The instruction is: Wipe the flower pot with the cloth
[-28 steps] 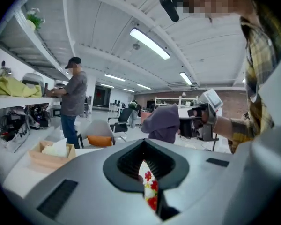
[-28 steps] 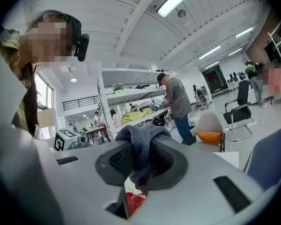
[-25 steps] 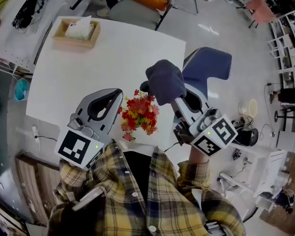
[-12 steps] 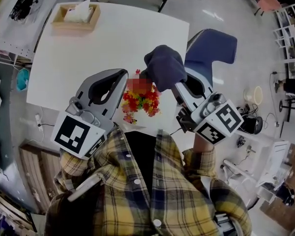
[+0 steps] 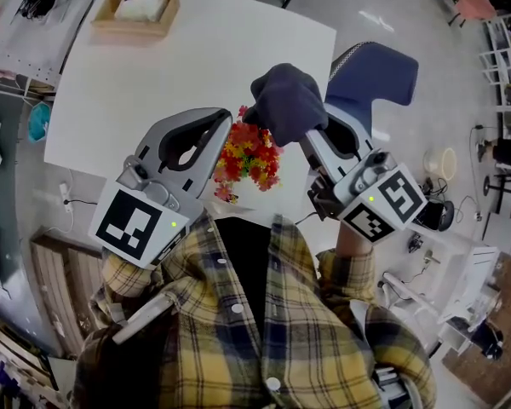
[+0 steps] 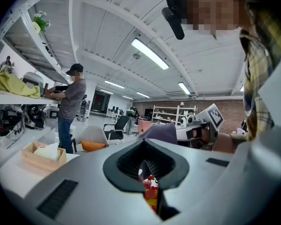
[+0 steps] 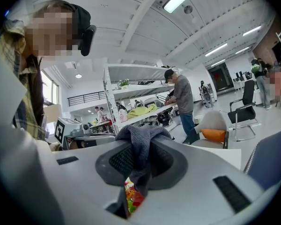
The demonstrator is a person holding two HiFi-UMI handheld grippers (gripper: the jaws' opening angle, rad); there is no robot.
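Note:
A bunch of red and yellow flowers [image 5: 249, 156] stands at the white table's [image 5: 153, 83] near edge; the pot under it is hidden by the blooms and my body. My left gripper [image 5: 224, 119] is shut, its tip against the left side of the flowers [image 6: 151, 191], which show low in the slit between the jaws. My right gripper [image 5: 305, 136] is shut on a dark grey-blue cloth [image 5: 285, 100] that bulges over the top right of the bunch. In the right gripper view the cloth [image 7: 140, 142] hangs between the jaws above the flowers [image 7: 131, 196].
A wooden tissue box [image 5: 136, 11] sits at the table's far left corner. A blue chair [image 5: 375, 71] stands right of the table, behind the right gripper. A person in a cap [image 6: 70, 107] works at a bench with shelves in the background.
The head view has slid, so the table sits higher in the picture. Both grippers stay beside the flowers, the cloth still bunched at their top right.

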